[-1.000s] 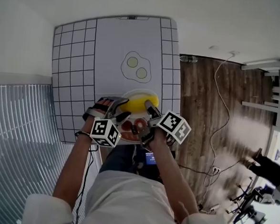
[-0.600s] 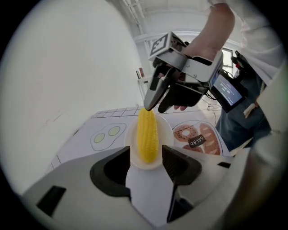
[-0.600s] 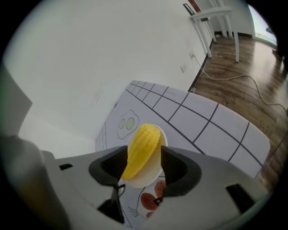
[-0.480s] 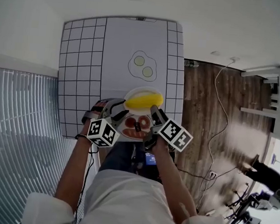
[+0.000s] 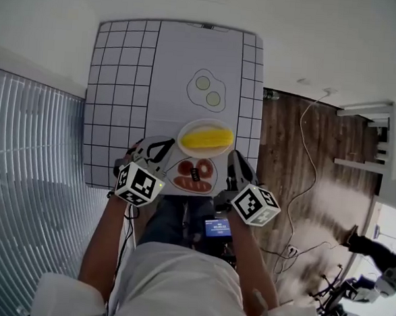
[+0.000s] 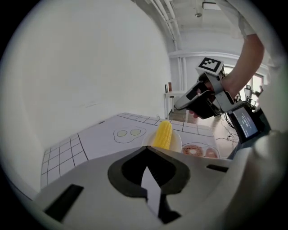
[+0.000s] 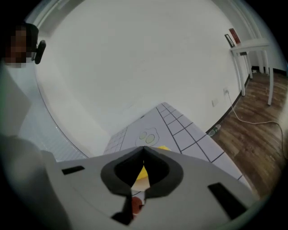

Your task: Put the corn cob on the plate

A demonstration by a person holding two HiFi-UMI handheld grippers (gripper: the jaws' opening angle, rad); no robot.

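Note:
The yellow corn cob (image 5: pixel 205 138) lies across the small white plate (image 5: pixel 186 129) near the front of the gridded table mat. My left gripper (image 5: pixel 165 146) hangs just left of the plate, jaws shut and empty. To the plate's right and nearer the person, my right gripper (image 5: pixel 236 159) is shut with nothing in it. The left gripper view has the corn cob (image 6: pixel 163 134) on the plate (image 6: pixel 176 143) beyond the closed left gripper (image 6: pixel 145 152), with the right gripper (image 6: pixel 179 106) above it. In the right gripper view only a bit of the corn cob (image 7: pixel 163 148) peeks past the closed right gripper (image 7: pixel 144 149).
A fried-eggs drawing (image 5: pixel 208 92) is printed on the mat (image 5: pixel 122 81) behind the plate, and a picture of round foods (image 5: pixel 195 175) lies at the near edge. Wooden floor (image 5: pixel 287 146) with a cable lies to the right, with white furniture (image 5: pixel 375 132) beyond it. A ribbed surface (image 5: pixel 27 176) runs along the left.
Both grippers have drawn back from the ends of the corn cob and risen, and their jaws have gone from wide open to shut. The corn stays on the plate.

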